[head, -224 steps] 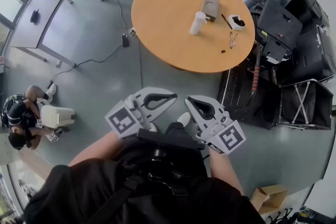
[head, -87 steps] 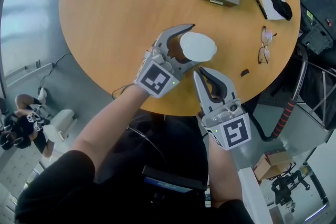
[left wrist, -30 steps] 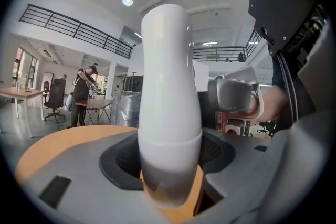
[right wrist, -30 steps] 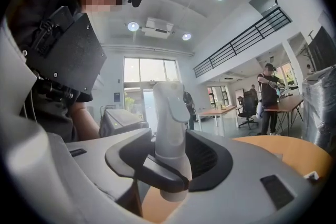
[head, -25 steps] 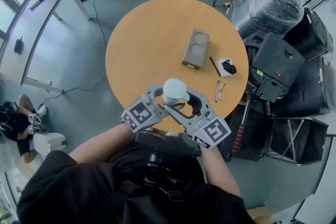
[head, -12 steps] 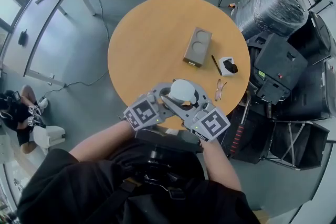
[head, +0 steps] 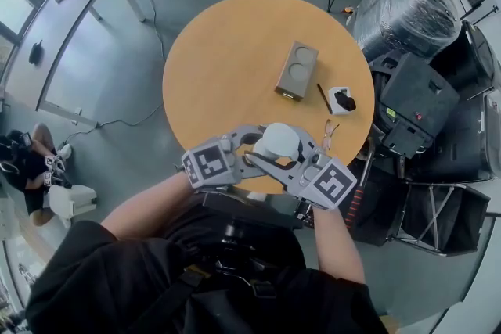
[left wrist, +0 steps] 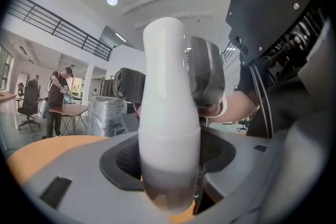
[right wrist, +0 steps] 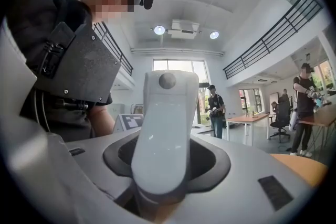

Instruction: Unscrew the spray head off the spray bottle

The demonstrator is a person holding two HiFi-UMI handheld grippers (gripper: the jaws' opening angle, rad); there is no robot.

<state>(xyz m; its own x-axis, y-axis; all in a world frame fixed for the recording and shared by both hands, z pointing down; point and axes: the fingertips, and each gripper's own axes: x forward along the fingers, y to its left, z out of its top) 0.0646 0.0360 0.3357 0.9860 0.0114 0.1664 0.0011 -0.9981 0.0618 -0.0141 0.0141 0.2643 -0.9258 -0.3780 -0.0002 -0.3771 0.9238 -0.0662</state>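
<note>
Carrier: a round, wood-topped bench [head: 227, 51].
Task item: the white spray bottle [head: 275, 143] was upright at the bench's near edge, caught between the two grippers. Whether its base touched the bench could not be told.
Left side: the left gripper [left wrist: 169, 161] had its jaws set wide and clamped on the bottle's lower body, with a pad against each side.
Right side: the right gripper [right wrist: 160, 165] had its jaws just closing. The pale grey spray head [right wrist: 164, 113] stood between them, with the pads against its sides.
Approach: the grippers met the bottle from opposite sides.
Centre of bench: a grey block [head: 296, 71] with two round recesses.
Right edge: a black pen [head: 322, 97], and just beside it a small white pad [head: 340, 100] bearing a dark object.
Near-right edge: spectacles [head: 326, 134], near the right gripper.
</note>
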